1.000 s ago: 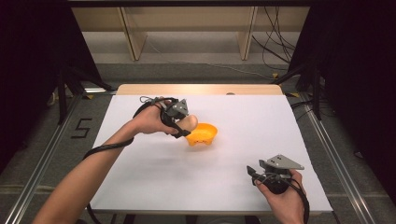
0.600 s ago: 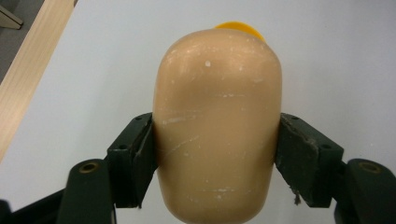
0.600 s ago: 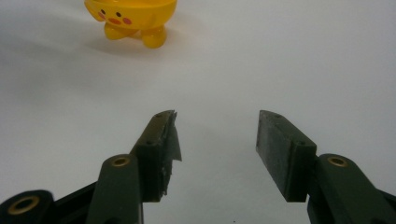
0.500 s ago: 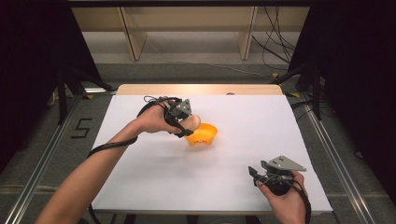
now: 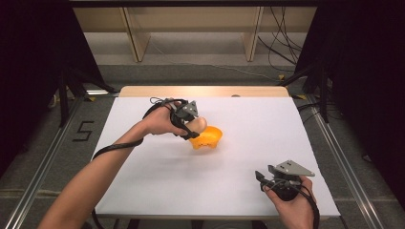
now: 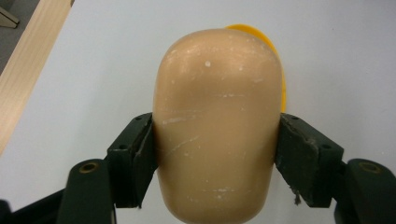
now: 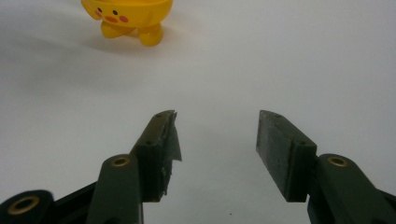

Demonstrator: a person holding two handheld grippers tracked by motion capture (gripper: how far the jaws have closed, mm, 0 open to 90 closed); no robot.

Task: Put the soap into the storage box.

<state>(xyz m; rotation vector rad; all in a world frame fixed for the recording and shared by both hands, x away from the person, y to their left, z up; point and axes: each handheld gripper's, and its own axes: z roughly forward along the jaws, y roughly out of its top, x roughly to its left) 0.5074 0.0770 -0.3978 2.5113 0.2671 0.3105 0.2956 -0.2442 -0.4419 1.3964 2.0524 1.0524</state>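
Tan, smooth egg-shaped piece (image 6: pixel 217 126) sits clamped in the left gripper (image 5: pixel 187 121) just above the yellow duck-faced bowl (image 5: pixel 206 137) ahead; its slick sides could slip and miss, while the right gripper (image 7: pixel 215 140) idles agape

White table (image 5: pixel 157 191); wooden shelf legs (image 5: pixel 133 40), black cables (image 5: pixel 282 52) beyond.

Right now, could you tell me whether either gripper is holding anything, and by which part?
The left gripper clamps a tan egg-shaped piece across its sides, near its lower half, beside the yellow bowl. The right gripper is open and holds nothing.
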